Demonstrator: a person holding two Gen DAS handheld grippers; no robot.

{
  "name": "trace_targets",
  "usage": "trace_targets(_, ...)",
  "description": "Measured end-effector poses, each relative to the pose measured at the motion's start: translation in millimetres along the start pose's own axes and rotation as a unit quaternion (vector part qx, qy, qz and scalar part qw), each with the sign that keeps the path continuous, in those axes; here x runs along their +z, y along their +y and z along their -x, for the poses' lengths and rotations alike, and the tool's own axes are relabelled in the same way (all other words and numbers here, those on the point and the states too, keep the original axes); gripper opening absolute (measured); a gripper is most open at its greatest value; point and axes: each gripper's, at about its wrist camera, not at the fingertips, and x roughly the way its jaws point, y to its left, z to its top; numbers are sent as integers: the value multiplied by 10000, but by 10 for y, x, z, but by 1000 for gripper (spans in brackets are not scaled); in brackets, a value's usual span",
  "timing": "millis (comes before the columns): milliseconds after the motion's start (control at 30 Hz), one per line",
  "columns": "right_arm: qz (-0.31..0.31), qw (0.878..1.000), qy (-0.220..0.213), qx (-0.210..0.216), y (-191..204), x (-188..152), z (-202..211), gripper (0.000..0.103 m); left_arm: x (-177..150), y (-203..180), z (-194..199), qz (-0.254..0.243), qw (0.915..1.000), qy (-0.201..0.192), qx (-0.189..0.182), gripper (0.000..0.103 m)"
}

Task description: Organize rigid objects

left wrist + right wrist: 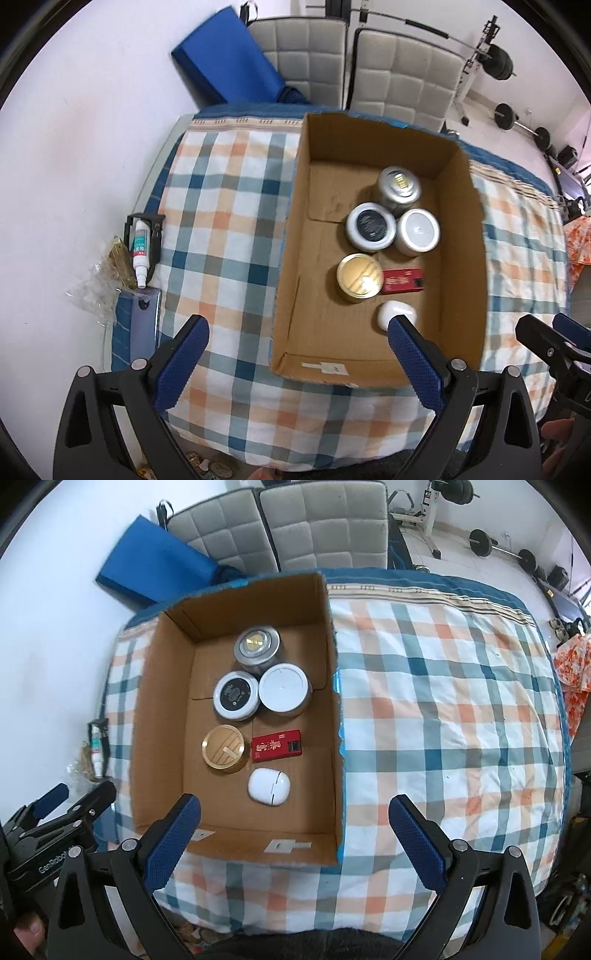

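Note:
An open cardboard box [461, 229] [162, 686] sits on the checked tablecloth. Inside stand a tall silver tin [399, 182] [257, 644], a black-lidded tin [370, 225] [235, 694], a white-lidded tin [418, 229] [283, 688], a gold tin [359, 277] [223, 747], a red box [402, 280] [277, 746] and a white earbud case [391, 310] [268, 786]. My left gripper [297, 332] is open and empty above the box's near left corner. My right gripper [293, 812] is open and empty above the box's near edge.
A white tube [139, 251] in a black holder, a small bottle [120, 266] and a phone [144, 321] lie at the table's left edge. Two grey chairs [399, 74] and a blue pad [225, 62] stand behind the table. Gym weights [506, 114] lie at the far right.

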Motion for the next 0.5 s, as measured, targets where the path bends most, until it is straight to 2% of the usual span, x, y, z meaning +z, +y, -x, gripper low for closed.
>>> trace_targets(133, -30, 9996, -258, 143, -83, -124, 407, 103, -81, -127, 359, -123, 9995, -304, 14, 100)
trace_targets(500, 76, 9928, -1184, 178, -243, -588, 1606, 103, -338, -408, 1345, -242, 9938, -1051, -287, 100)
